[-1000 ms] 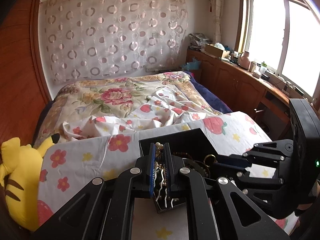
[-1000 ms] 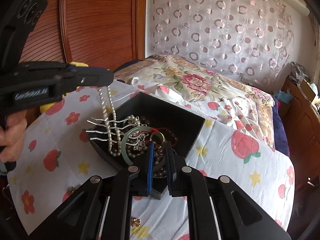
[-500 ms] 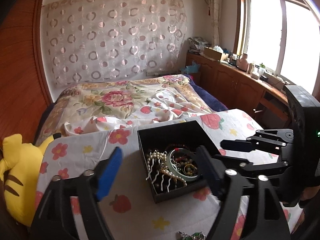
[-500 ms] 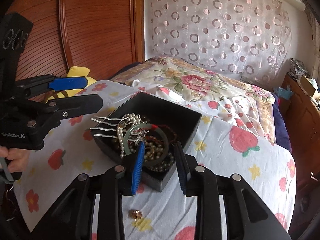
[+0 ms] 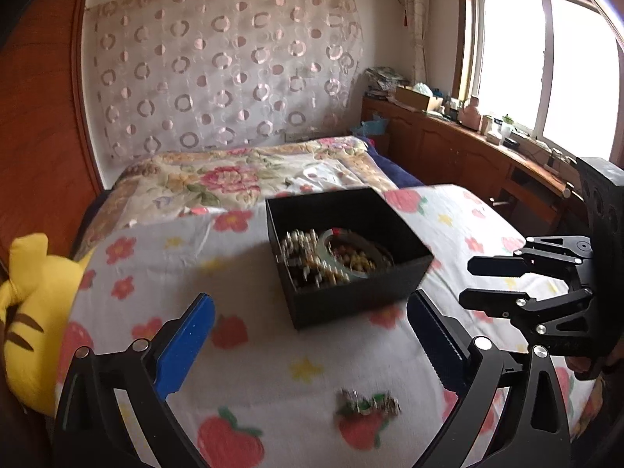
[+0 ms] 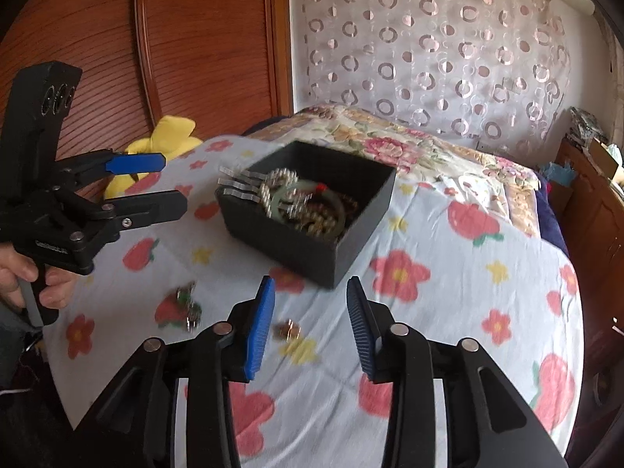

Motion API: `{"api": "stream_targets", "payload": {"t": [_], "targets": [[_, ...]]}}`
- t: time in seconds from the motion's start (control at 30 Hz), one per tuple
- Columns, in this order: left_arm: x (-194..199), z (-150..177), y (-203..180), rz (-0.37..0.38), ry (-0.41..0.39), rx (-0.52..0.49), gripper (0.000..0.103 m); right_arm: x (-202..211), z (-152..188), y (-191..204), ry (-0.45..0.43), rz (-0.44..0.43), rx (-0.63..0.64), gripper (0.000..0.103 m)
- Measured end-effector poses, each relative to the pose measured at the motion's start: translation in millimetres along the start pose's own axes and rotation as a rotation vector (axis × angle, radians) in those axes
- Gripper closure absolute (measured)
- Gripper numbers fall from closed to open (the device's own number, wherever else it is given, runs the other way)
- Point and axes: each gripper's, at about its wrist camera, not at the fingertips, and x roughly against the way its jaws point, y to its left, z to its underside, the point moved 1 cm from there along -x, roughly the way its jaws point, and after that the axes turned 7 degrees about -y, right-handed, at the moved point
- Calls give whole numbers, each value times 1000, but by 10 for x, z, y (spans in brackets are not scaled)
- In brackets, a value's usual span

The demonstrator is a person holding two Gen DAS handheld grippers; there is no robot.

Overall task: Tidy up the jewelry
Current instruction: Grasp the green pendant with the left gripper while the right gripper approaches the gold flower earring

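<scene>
A black jewelry box [image 5: 394,269] [image 6: 273,234] sits on the flowered cloth, holding a pearl necklace [image 5: 302,245], a green bangle [image 6: 279,204], beads and a silver hair comb [image 6: 238,185] sticking over its rim. A green-and-silver piece [image 5: 366,405] [image 6: 185,304] and a small gold piece [image 6: 288,329] lie on the cloth in front of the box. My left gripper [image 5: 312,335] [image 6: 163,181] is open wide and empty, pulled back from the box. My right gripper [image 6: 310,323] [image 5: 466,280] is open and empty, near the gold piece.
The cloth-covered table [image 6: 468,292] stands beside a bed with a floral quilt [image 5: 241,179]. A yellow plush toy [image 5: 31,312] lies at the left. A wooden cabinet [image 5: 448,148] runs along the window side, a wooden wardrobe [image 6: 175,58] behind.
My left gripper let the pearl necklace and comb drop into the box, opened wide and drew back. My right gripper also opened and pulled back from the box.
</scene>
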Motion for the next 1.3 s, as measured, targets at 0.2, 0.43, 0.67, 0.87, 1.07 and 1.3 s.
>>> {"api": "stream_targets", "payload": {"t": [0.2,0.43,0.67,0.87,1.07,1.3], "targets": [[8,203,-15,7,48,-3,8,-206,194,67,81,-16,12,62],[-13,419,43,8,116,-2,8,-340,276,199,138,-36,45,62],[-30,571,-1,26,180,-26,8,-422,243,205,150,-14,50,72],[15,649,-159,68,196,-63,8,-346,264,157,146,-25,63,87],[-46,651,-309,75,215,-97,17,-217,317,51,118,-12,34,86],[-130,644,-381,68,234,-123,67,-119,324,64,97,-15,31,86]]}}
